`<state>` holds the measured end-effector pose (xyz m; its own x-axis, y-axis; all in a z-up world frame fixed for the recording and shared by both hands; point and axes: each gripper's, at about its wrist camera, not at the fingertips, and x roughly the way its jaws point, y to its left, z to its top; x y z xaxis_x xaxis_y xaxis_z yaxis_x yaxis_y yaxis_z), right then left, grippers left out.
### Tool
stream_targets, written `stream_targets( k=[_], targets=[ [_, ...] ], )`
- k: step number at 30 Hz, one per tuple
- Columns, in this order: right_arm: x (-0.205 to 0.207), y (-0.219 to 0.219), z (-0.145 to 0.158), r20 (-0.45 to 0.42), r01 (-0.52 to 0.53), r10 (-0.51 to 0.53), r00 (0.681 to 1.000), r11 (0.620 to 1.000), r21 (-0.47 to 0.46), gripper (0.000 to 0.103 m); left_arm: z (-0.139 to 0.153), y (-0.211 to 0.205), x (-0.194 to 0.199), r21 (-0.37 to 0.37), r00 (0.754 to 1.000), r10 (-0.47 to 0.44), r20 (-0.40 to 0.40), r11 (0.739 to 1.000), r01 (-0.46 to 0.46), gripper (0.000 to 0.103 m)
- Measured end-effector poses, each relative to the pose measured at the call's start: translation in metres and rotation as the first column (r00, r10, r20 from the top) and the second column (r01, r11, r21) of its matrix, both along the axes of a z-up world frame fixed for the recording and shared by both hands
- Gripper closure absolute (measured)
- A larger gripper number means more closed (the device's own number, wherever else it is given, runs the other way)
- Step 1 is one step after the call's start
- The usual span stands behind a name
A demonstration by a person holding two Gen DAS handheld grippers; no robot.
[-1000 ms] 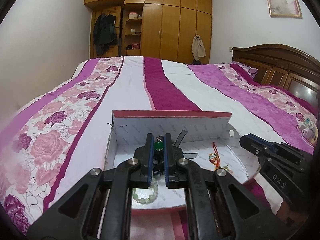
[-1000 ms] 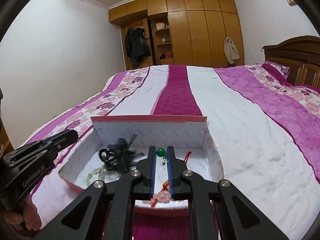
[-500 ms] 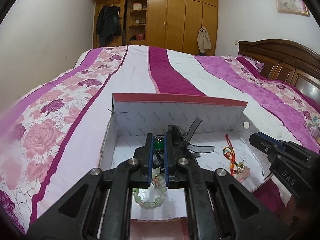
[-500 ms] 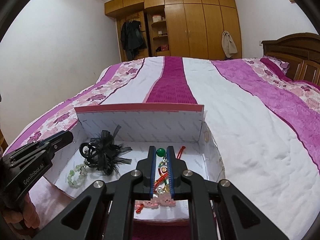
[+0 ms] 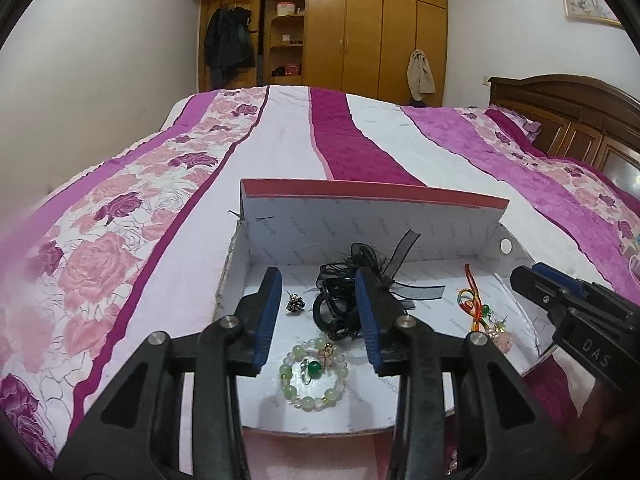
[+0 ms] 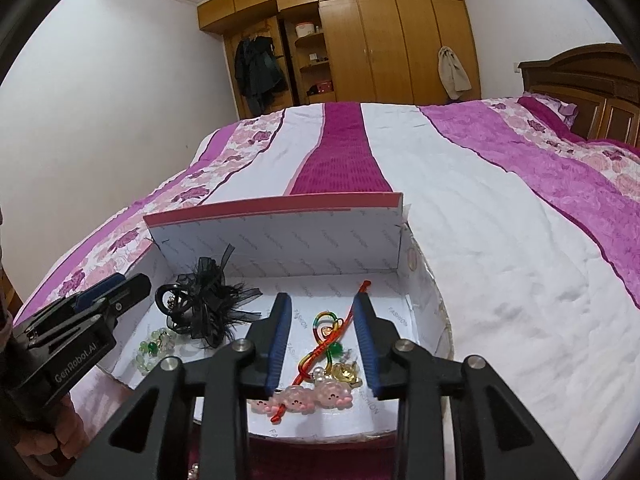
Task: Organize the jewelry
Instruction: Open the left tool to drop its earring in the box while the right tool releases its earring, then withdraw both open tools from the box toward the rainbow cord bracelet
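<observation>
An open white box (image 5: 372,236) with a pink rim lies on the bed. Inside lie a pale green bead bracelet (image 5: 314,374) with a green-bead earring in its middle, a black ribbon hair clip (image 5: 356,296), a small dark stud (image 5: 295,304) and a red knotted cord charm (image 5: 474,304). My left gripper (image 5: 318,318) is open and empty above the bracelet. My right gripper (image 6: 322,340) is open and empty above the cord charm (image 6: 324,344), pink cloud charms (image 6: 308,396) and a gold piece (image 6: 348,372). The box also shows in the right wrist view (image 6: 280,240).
The bed has a purple, white and floral cover (image 5: 140,240). A wooden headboard (image 5: 580,120) stands at the right, a wooden wardrobe (image 5: 360,32) at the far wall. Each gripper shows in the other's view: right (image 5: 580,320), left (image 6: 76,328).
Both grippers were shut on green-bead earrings and have opened. The earrings now lie in the box, one on the bracelet, one by the cord charm. Both cameras have tilted down toward the box.
</observation>
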<state>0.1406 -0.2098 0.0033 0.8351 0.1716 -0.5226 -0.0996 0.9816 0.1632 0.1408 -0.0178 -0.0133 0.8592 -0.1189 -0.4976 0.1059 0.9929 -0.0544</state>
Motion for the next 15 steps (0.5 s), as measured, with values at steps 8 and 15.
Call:
stream_targets(
  k=[8, 15],
  targets=[
    [-0.014, 0.000, 0.015, 0.020, -0.009, 0.008, 1.000, 1.000, 0.013, 0.068, 0.012, 0.000, -0.013, -0.006, 1.000, -0.015, -0.010, 1.000, 0.014, 0.072],
    [-0.033, -0.002, 0.026, 0.017, -0.020, 0.020, 1.000, 0.999, 0.034, 0.068, 0.019, -0.001, -0.031, -0.023, 0.998, -0.037, -0.045, 0.999, 0.036, 0.071]
  ],
)
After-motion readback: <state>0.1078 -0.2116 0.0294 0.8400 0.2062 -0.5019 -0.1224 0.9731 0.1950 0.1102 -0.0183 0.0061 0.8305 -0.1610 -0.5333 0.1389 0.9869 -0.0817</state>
